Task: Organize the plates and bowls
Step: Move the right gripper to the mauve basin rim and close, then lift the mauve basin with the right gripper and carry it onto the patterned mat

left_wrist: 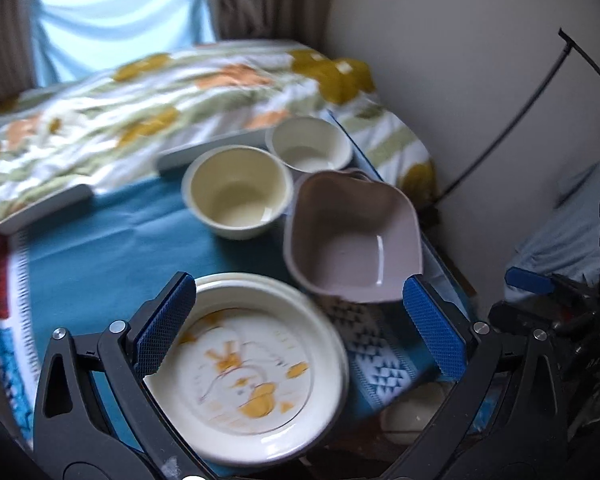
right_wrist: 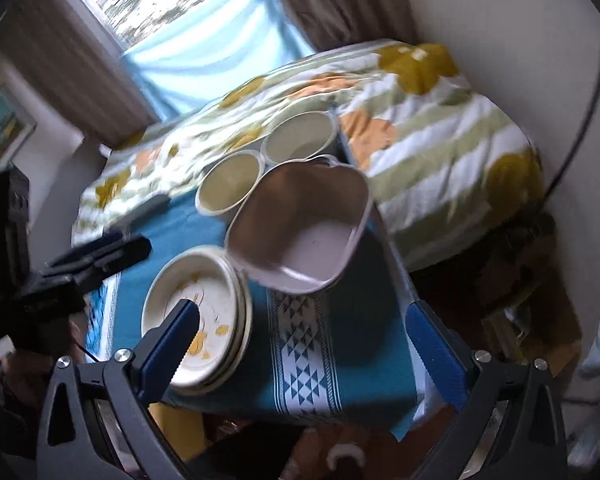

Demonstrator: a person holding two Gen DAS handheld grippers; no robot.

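A: Cream plates [left_wrist: 244, 364], stacked at the near edge of the teal cloth [left_wrist: 132, 248]. Pink square bowl [left_wrist: 354, 236] at the right edge, behind them; two cream bowls [left_wrist: 236, 196] toward the far right corner.

B: Grippers?

A: Left gripper [left_wrist: 300, 328] and right gripper [right_wrist: 300, 336] both wide apart, empty, above the cloth.

B: Step?

A: Looks between placements. Likely next: nest the round bowls. All rims face up; no long axis.

Teal cloth-covered table [left_wrist: 112, 248], stacked plates [left_wrist: 252, 364], two cream bowls [left_wrist: 236, 192], pink square bowl [left_wrist: 352, 236]
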